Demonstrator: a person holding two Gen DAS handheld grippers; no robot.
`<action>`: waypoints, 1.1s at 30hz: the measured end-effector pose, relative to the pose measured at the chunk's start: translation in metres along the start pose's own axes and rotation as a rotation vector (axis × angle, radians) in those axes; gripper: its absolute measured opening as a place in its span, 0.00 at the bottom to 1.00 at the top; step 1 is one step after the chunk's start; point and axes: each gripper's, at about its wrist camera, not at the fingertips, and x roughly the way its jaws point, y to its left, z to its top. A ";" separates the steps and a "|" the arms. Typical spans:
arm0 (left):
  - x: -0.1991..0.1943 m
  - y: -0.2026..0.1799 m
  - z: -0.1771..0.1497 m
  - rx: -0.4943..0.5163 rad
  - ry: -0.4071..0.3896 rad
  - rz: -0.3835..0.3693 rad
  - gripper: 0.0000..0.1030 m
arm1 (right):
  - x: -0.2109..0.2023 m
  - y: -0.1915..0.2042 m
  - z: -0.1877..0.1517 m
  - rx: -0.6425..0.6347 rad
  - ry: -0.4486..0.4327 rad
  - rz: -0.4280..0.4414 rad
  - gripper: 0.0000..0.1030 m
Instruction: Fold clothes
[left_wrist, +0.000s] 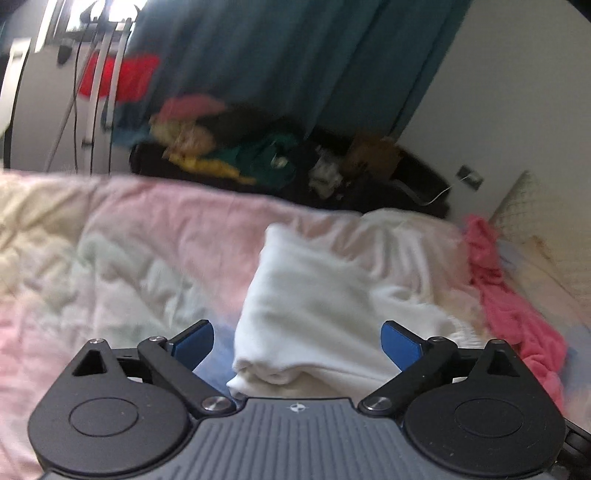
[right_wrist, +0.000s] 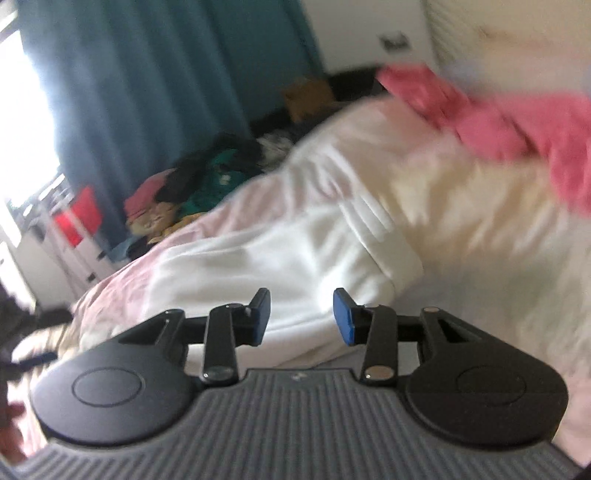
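My left gripper has its jaws spread wide, blue pads apart and holding nothing. The folded white fabric garment lies directly ahead between the two pads, its rolled near edge just below and in front of them; no pad touches it as far as the left wrist view shows.

My right gripper has its jaws parted to a moderate gap, also holding nothing. The same white garment lies just beyond the fingertips, extending up and to the right. This view is tilted and motion-blurred, so contact cannot be confirmed.

The garment rests on the pale pink and cream quilted bedspread, toward its right side. A crumpled pink knitted cloth lies just beside the garment, along the right edge of the bedspread, near a cream quilted pillow.

Beyond the far edge of the bedspread sits a dark heap of mixed coloured clothes. Behind it hangs a teal fabric curtain, beside a white wall with a socket.
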 end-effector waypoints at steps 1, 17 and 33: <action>-0.016 -0.006 0.001 0.015 -0.014 -0.003 0.96 | -0.018 0.006 0.003 -0.030 -0.012 0.012 0.40; -0.207 -0.059 -0.080 0.332 -0.273 0.033 1.00 | -0.179 0.035 -0.049 -0.218 -0.283 0.115 0.89; -0.202 -0.042 -0.115 0.306 -0.303 0.049 0.99 | -0.156 0.057 -0.075 -0.304 -0.248 0.061 0.89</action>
